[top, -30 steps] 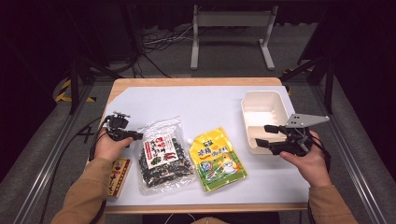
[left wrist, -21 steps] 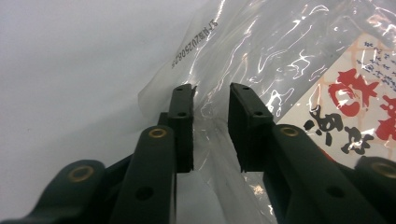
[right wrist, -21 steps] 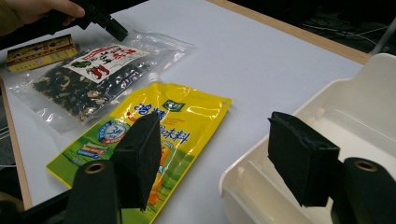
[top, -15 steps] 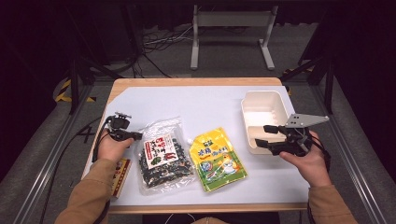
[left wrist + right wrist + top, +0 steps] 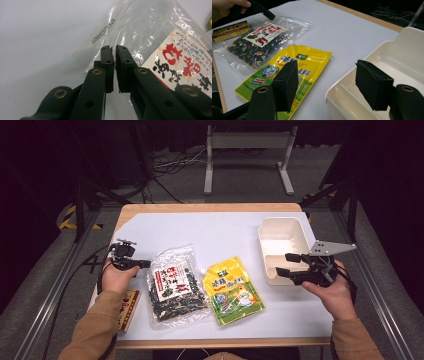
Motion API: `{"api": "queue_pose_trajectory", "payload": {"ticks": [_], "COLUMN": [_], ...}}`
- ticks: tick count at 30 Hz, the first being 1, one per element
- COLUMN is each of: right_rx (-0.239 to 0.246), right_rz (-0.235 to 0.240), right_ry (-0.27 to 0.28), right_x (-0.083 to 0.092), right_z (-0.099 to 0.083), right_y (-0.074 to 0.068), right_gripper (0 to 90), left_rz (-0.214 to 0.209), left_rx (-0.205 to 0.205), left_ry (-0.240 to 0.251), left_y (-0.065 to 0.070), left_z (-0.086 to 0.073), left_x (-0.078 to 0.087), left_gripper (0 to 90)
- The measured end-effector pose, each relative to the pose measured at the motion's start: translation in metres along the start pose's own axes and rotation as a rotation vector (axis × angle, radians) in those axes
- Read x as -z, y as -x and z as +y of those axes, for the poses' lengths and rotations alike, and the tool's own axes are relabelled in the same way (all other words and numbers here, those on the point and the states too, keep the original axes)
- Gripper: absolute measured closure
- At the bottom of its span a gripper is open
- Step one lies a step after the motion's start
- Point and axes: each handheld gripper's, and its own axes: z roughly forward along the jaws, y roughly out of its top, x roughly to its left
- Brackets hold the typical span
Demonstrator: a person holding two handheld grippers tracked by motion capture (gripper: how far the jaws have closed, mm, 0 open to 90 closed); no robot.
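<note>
Nearest me, my left gripper (image 5: 145,264) has just been closing and now sits pressed almost together on the clear upper-left corner of the seaweed bag (image 5: 175,287); in the left gripper view the jaws stand over the bag's (image 5: 140,37) clear plastic with a thin slit between them, and I cannot tell whether film is caught there. The bag lies flat on the bench (image 5: 220,227), left of centre, with a yellow pouch (image 5: 232,290) just beside it and a small flat packet (image 5: 128,309) under my left forearm. My right gripper (image 5: 285,264) is spread wide and holds nothing, one jaw over the near rim of the white tray (image 5: 282,227), the other over the bench. The tray sits at the far right.
</note>
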Motion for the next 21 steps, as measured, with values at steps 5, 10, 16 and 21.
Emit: {"api": "queue_pose_trajectory", "payload": {"ticks": [5,10,16,21], "right_rx": [0.003,0.013,0.016,0.031], "right_rz": [-0.005,-0.007,-0.006,-0.003], "right_ry": [0.002,0.007,0.007,0.012], "right_x": [0.001,0.003,0.003,0.002], "right_z": [0.001,0.003,0.004,0.005], "right_y": [-0.001,-0.002,-0.003,-0.005], "right_gripper": [35.1,35.0,34.9,35.6], "left_rz": [0.001,-0.006,0.004,0.001], "left_rx": [-0.03,-0.08,-0.135,-0.184], "left_ry": [0.054,0.134,0.22,0.27], "left_y": [0.01,0.023,0.038,0.051], "left_z": [0.004,0.002,-0.001,-0.002], "left_x": [0.018,0.04,0.059,0.071], "left_gripper": [85.9,85.9,85.9,85.9]}}
